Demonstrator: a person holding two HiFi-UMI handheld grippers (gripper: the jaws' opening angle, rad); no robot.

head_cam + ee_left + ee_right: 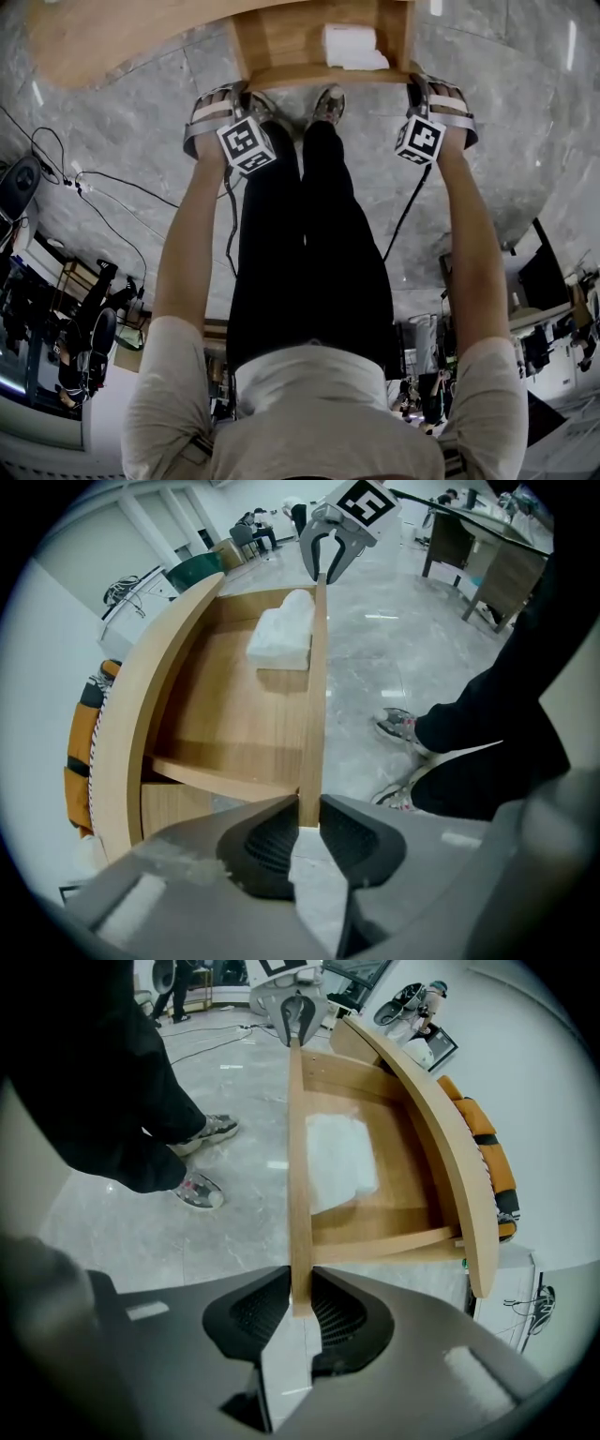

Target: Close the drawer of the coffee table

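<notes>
The coffee table's wooden drawer (pixel 328 75) stands pulled out from under the curved tabletop (pixel 112 37), with a white folded pack (pixel 352 47) lying inside it. My left gripper (pixel 237 91) points down at the left end of the drawer's front panel (pixel 319 686), and my right gripper (pixel 415 86) does the same at the right end. In the left gripper view, the left gripper (pixel 307 822) has both pads against the thin panel edge. In the right gripper view, the right gripper (pixel 302 1302) clamps the same panel (pixel 298 1166) from the other end.
My own legs and shoes (pixel 328 103) stand on the grey marble floor just in front of the drawer. Black cables (pixel 103 197) trail across the floor at left. An orange object (pixel 487 1162) sits behind the table. Desks and people are far off in the room.
</notes>
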